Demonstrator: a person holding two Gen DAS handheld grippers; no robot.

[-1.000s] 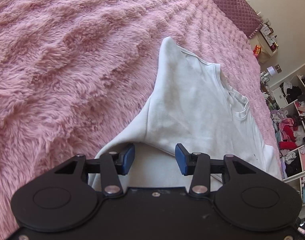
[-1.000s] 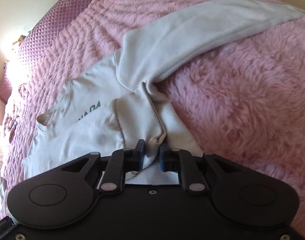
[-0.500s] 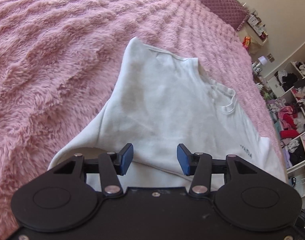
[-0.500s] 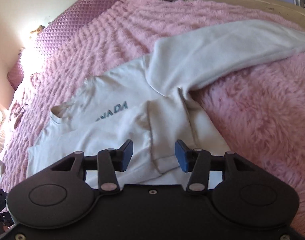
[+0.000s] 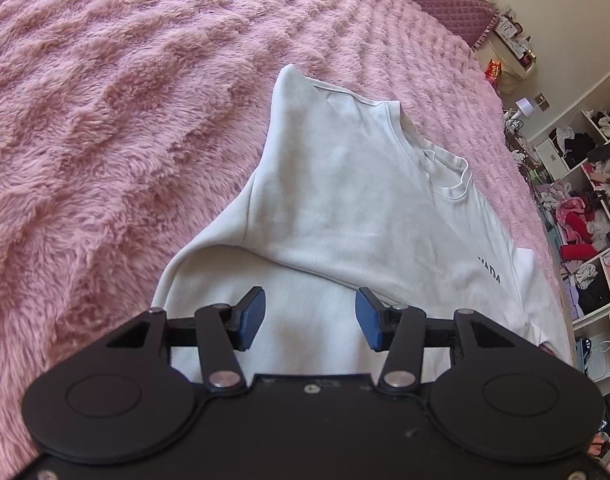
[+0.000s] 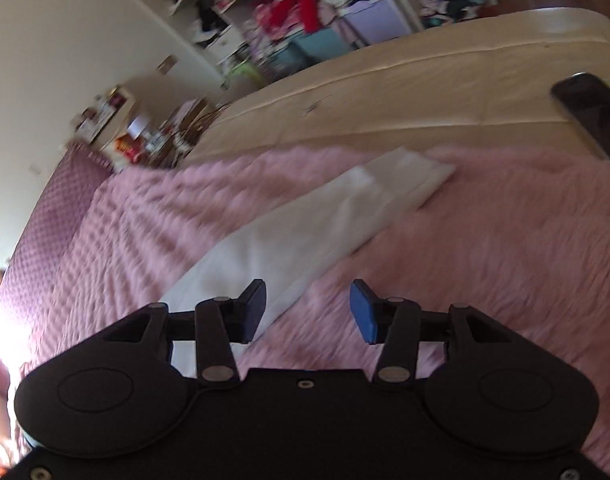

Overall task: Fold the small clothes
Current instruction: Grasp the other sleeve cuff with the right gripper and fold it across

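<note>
Left tongs [image 5: 309,322] agape, empty | right tongs [image 6: 308,310] agape, empty after releasing shirt hem, now swung over sleeve [image 6: 305,232] | shirt [image 5: 345,200] on bed [image 5: 125,100], side fold laid | next: sleeve

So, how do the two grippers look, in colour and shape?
The left gripper and the right gripper look alike: a matte black body with two round discs, black link arms with silver rivets, and blue pads on the jaws. No cables or markings show.
</note>
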